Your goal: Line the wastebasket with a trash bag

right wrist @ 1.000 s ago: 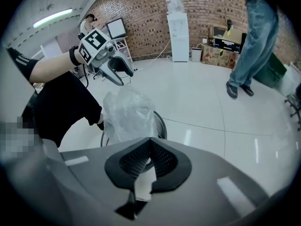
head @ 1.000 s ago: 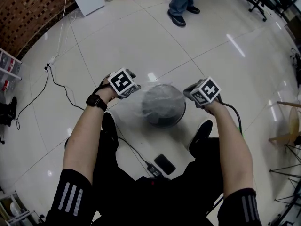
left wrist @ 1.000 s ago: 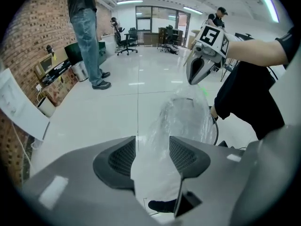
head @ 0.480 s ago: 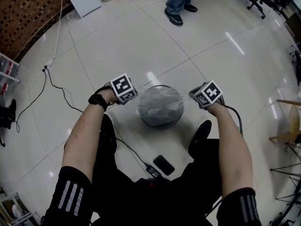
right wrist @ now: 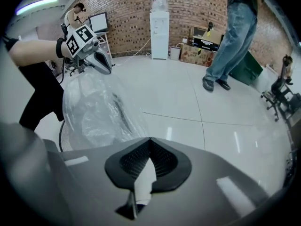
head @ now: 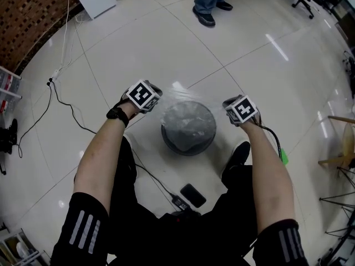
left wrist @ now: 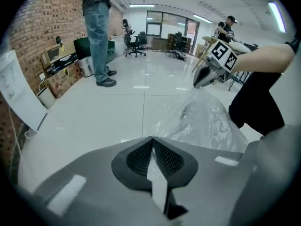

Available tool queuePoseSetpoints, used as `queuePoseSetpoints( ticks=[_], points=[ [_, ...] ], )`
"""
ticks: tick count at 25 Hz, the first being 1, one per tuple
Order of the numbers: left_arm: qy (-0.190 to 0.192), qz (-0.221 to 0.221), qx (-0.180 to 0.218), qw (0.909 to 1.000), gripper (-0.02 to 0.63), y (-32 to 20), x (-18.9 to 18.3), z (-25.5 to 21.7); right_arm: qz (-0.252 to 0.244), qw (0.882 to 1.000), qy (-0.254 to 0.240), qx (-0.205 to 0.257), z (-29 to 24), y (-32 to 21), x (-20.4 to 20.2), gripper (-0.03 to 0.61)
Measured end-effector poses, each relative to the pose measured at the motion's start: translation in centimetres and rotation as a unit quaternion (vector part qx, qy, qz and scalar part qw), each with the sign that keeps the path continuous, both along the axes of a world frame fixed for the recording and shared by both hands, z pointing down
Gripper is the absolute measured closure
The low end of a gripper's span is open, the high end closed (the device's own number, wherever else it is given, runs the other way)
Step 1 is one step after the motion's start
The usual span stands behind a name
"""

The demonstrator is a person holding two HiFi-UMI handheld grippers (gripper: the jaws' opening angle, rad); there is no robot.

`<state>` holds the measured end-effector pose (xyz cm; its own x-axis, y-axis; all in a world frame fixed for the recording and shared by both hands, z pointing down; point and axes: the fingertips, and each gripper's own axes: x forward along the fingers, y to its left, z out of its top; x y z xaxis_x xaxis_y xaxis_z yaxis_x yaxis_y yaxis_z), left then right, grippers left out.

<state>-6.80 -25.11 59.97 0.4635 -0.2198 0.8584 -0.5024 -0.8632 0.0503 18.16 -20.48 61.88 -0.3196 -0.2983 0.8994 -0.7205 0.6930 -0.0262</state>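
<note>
On the glossy white tiled floor (head: 138, 43) by a brick wall (head: 28, 21), the wastebasket (head: 188, 143) stands under the clear trash bag (head: 188, 121), whose opposite edges the just-closed left hand-held gripper (left wrist: 153, 140) and right hand-held gripper (right wrist: 149, 140) pinch.

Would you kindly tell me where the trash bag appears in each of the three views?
Head view: trash bag at centre, over the wastebasket.
Left gripper view: bag right of centre, above the jaws.
Right gripper view: bag left of centre.
Shared landmark: the standing person in jeans.
</note>
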Motion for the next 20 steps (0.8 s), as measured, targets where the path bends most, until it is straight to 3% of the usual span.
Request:
queuePoseSetpoints(
  ticks=[3,6,9,16,18,20],
  points=[
    [-0.028,-0.015,-0.025,0.9992,0.618,-0.4,-0.2,2.7,-0.006,1.0,0.013,-0.008,1.5,-0.1,-0.6,0.571],
    [-0.047,-0.025,-0.082,0.9951,0.618,0.6,-0.5,6.0,-0.008,0.999,0.024,-0.037,4.1,0.5,-0.6,0.571],
    [-0.046,-0.035,-0.15,0.987,0.612,2.3,-0.6,8.7,-0.008,0.997,0.03,-0.075,6.1,1.7,-0.5,0.571],
    [-0.029,-0.03,-0.263,0.9639,0.578,6.9,-0.8,11.7,-0.015,0.987,-0.019,-0.159,8.2,4.5,-1.9,0.571],
    [-0.02,-0.029,-0.283,0.9585,0.569,8.2,-0.5,12.2,-0.014,0.985,-0.022,-0.173,8.5,5.2,-1.9,0.571],
    [-0.024,-0.03,-0.277,0.9602,0.551,8.6,-0.7,12.4,-0.004,0.986,-0.018,-0.165,8.4,5.2,-1.5,0.569]
  ],
)
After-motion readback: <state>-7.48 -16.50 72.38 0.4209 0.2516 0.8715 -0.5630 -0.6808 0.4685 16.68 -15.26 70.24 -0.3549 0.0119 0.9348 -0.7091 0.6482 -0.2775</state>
